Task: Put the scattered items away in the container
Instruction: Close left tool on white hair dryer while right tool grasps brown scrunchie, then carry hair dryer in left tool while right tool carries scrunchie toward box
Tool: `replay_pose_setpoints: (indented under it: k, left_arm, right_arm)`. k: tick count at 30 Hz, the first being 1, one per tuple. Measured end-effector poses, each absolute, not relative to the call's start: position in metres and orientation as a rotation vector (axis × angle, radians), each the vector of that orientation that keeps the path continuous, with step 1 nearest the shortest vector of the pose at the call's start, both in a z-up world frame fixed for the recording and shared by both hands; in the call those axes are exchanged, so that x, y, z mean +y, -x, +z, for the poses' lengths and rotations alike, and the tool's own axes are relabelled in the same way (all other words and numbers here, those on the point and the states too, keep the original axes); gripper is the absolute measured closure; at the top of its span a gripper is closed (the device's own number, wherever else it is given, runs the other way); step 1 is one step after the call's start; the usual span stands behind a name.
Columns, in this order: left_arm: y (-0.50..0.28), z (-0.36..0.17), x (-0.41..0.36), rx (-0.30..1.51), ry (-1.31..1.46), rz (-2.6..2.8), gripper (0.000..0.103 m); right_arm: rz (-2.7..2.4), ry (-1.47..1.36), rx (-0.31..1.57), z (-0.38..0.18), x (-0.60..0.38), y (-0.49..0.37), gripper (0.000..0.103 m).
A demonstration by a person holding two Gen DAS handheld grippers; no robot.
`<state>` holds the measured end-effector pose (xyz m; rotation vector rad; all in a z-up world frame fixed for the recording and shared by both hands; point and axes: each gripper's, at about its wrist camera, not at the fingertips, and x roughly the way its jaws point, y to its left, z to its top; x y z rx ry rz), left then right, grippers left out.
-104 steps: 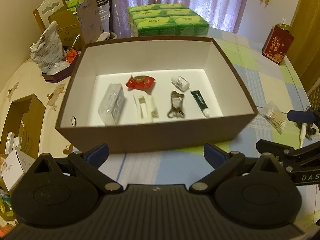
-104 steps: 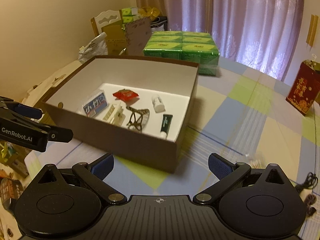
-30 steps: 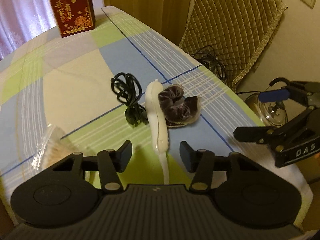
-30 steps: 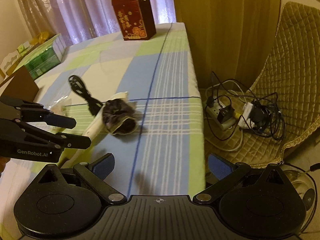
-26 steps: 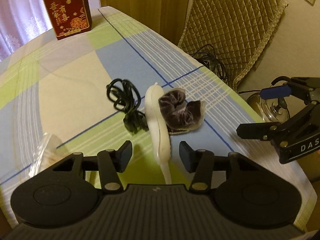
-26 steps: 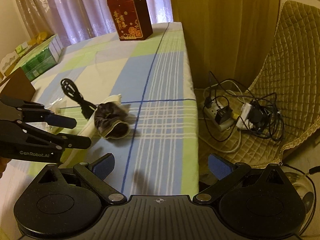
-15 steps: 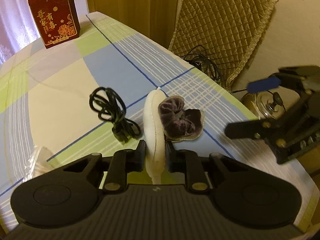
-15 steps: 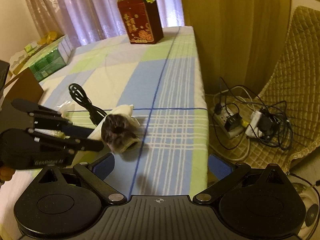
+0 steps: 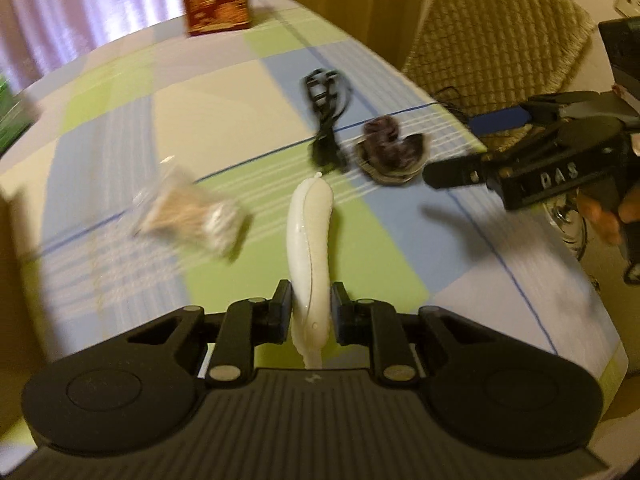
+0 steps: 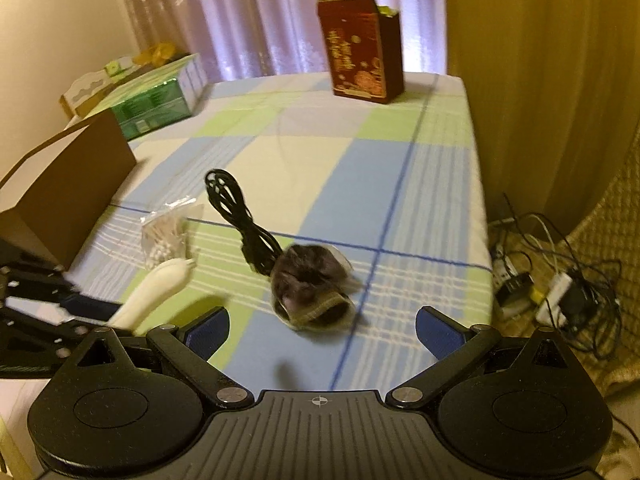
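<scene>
My left gripper (image 9: 310, 312) is shut on a long white curved item (image 9: 310, 236), lifted above the checked tablecloth; the white item (image 10: 154, 292) also shows at the left of the right wrist view. A dark velvet scrunchie (image 10: 308, 288) lies just ahead of my open right gripper (image 10: 322, 326), between its spread fingers in line of sight. A coiled black cable (image 10: 240, 216) lies beside the scrunchie (image 9: 390, 152). A clear bag of cotton swabs (image 10: 166, 234) rests further left. The brown box (image 10: 64, 184) stands at the left edge.
A red gift box (image 10: 362, 40) stands at the far end of the table. Green tissue packs (image 10: 156, 96) sit behind the brown box. The table edge (image 10: 480, 216) drops off on the right to a power strip with tangled wires (image 10: 556, 292) and a quilted chair (image 9: 492, 40).
My left gripper closed on the white item and lifted it away from the scrunchie and cable. My right gripper moved closer to the scrunchie, still open.
</scene>
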<state>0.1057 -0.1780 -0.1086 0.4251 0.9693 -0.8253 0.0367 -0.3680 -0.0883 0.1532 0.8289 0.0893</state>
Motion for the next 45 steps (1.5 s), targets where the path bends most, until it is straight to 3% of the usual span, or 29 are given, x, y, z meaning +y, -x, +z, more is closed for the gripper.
replay_pose_setpoints:
  k: [2, 8, 11, 13, 15, 18, 45]
  left_arm:
    - [-0.104, -0.106, -0.165, 0.974, -0.411, -0.790, 0.087]
    - [-0.103, -0.095, -0.128, 0.967, -0.374, -0.684, 0.087]
    - [-0.101, -0.089, -0.117, 0.959, -0.359, -0.647, 0.087]
    - [-0.099, -0.086, -0.110, 0.955, -0.351, -0.628, 0.087]
    - [-0.098, -0.084, -0.104, 0.953, -0.345, -0.617, 0.087]
    - [-0.096, -0.082, -0.098, 0.953, -0.331, -0.608, 0.087]
    - [-0.078, -0.047, -0.023, 0.865, -0.227, -0.544, 0.087]
  right_arm:
    - [0.109, -0.143, 0.832, -0.091, -0.364, -0.044, 0.016]
    - [0.114, -0.093, 0.857, -0.105, -0.353, -0.070, 0.016]
    - [0.114, -0.051, 0.881, -0.113, -0.345, -0.076, 0.036]
    - [0.087, -0.027, 0.901, -0.118, -0.341, -0.076, 0.040]
    - [0.076, -0.019, 0.898, -0.118, -0.340, -0.072, 0.058]
    - [0.063, -0.059, 0.916, -0.115, -0.343, -0.065, 0.074]
    - [0.234, -0.061, 0.914, -0.053, -0.251, -0.014, 0.076]
